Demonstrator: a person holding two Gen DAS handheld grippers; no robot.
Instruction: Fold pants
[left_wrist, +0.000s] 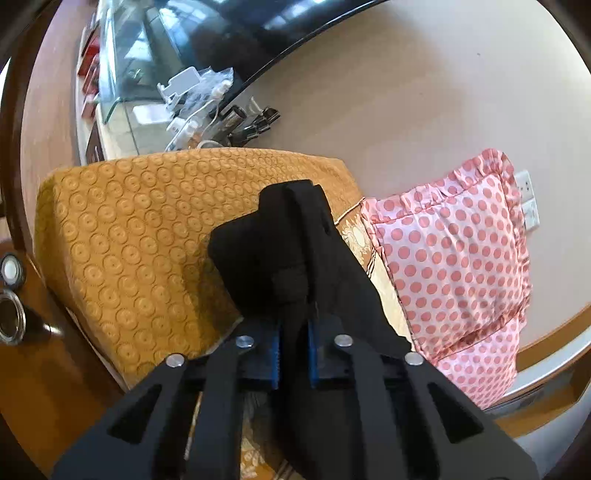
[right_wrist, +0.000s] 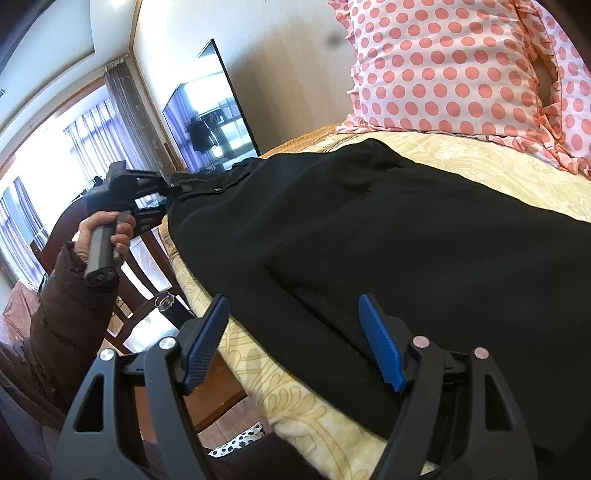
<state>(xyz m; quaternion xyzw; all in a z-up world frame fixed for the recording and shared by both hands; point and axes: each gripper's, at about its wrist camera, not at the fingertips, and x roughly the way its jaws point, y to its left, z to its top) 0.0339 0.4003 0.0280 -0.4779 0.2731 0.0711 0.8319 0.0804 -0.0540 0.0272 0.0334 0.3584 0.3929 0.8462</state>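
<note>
The black pants (right_wrist: 388, 236) lie spread across the cream patterned bed cover (right_wrist: 295, 402). My left gripper (left_wrist: 294, 343) is shut on a bunched end of the pants (left_wrist: 280, 243), which stands up between its blue pads. It also shows in the right wrist view (right_wrist: 168, 197), at the far left end of the pants, held in a hand. My right gripper (right_wrist: 291, 339) is open, with its blue pads (right_wrist: 380, 343) apart over the near edge of the pants, holding nothing.
A pink polka-dot pillow (right_wrist: 454, 70) leans against the wall at the head of the bed. An orange textured cushion (left_wrist: 147, 229) lies to the left. A TV (right_wrist: 210, 110), a wooden chair (right_wrist: 147, 273) and a glass (right_wrist: 165, 300) stand beside the bed.
</note>
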